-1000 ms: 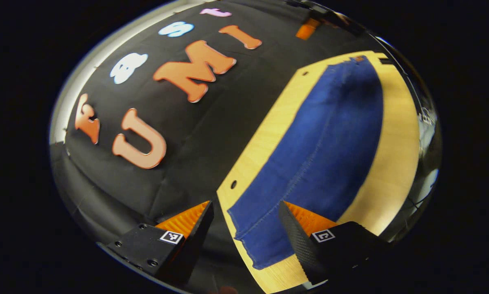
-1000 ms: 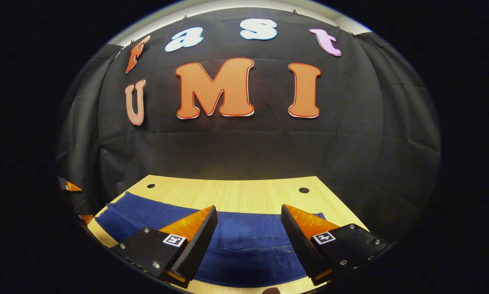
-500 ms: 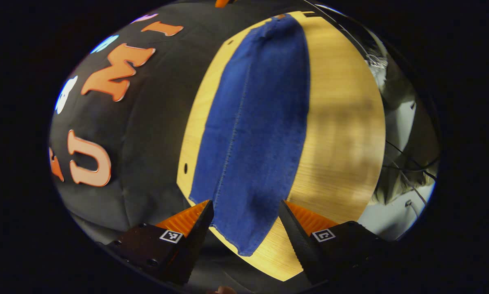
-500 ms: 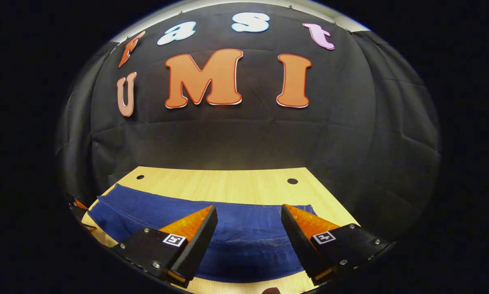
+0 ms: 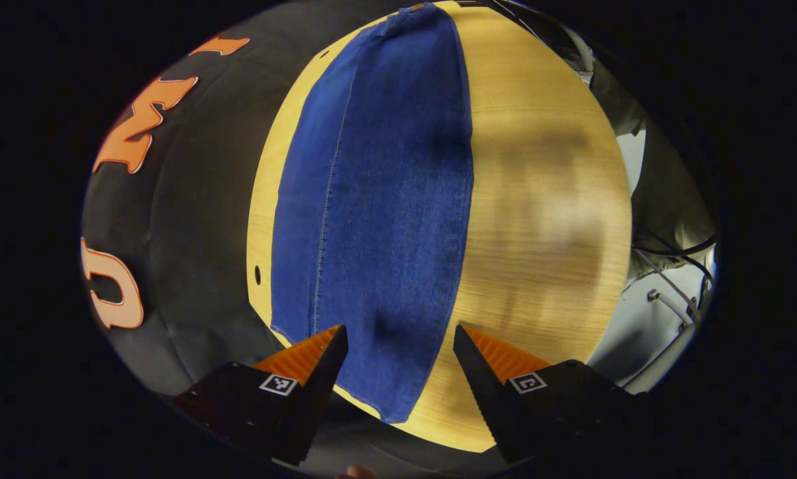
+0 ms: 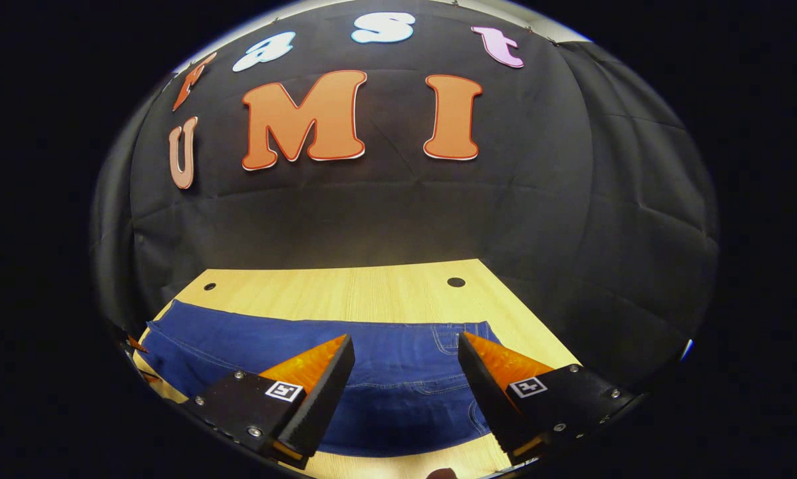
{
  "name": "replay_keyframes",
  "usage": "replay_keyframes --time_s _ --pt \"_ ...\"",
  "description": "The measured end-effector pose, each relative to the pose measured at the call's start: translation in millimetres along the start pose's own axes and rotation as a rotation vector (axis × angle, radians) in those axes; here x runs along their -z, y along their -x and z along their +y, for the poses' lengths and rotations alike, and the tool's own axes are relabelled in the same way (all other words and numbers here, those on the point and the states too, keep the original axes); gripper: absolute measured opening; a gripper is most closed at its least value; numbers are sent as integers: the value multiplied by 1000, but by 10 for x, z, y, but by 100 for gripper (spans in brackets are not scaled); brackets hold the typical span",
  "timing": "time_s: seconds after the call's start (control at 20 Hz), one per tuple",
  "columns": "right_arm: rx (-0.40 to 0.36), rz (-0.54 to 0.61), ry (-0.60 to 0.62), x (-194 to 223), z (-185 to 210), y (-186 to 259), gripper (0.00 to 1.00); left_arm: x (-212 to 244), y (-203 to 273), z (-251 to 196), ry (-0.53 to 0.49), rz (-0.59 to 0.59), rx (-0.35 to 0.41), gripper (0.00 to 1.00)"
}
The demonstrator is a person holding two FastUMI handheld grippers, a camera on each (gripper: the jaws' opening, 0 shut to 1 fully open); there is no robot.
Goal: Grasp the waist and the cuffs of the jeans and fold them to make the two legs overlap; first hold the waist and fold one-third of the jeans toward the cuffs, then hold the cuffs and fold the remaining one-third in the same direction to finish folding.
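1. We see the jeans laid flat on the light wooden tabletop, stretched lengthwise away from the left tool in the left gripper view.
2. The cuffs lie at the near end of that view, close to the tabletop's near edge, and a stitched seam runs along the length of the leg.
3. Our left tool hangs above the cuff end with its two fingers well apart and nothing between them; whether the tips touch the denim we cannot tell.
4. In the right gripper view the jeans lie across the near part of the tabletop, running from left to right.
5. The waist end, with pocket stitching, lies to the right, just beyond the right tool.
6. Our right tool is also spread open, empty, and poised over the denim near the waist.
7. Bare wood shows beyond the jeans, with two small round holes near the far edge, in front of the black cloth wall.
8. At the far left edge of the right gripper view, small bits of what may be the other tool show, too small to be sure.
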State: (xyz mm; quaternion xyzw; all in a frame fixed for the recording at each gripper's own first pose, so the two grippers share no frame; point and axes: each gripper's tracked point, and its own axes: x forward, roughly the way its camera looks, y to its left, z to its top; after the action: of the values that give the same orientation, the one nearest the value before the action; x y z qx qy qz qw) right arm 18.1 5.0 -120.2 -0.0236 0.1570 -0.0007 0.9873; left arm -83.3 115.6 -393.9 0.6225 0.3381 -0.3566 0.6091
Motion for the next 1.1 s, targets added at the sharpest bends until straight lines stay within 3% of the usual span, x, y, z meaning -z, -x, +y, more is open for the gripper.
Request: replay_keyframes --time_s 0.1,0.4,0.9,1.0,1.1 --pt "7 1 5 -16 -10 -22 97 11 -42 -32 -4 10 21 99" --pt "6 7 9 -34 13 -79 97 -7 -125 99 -28 4 -15 98" --pt "34 -8 27 -93 -11 -27 97 -137 -471 577 -59 -2 -162 94" --pt "42 -12 37 -98 -27 -1 97 -165 -566 614 -65 -15 -171 85" --pt "50 -16 55 -101 -40 37 97 -193 -643 557 -60 -29 -163 58"
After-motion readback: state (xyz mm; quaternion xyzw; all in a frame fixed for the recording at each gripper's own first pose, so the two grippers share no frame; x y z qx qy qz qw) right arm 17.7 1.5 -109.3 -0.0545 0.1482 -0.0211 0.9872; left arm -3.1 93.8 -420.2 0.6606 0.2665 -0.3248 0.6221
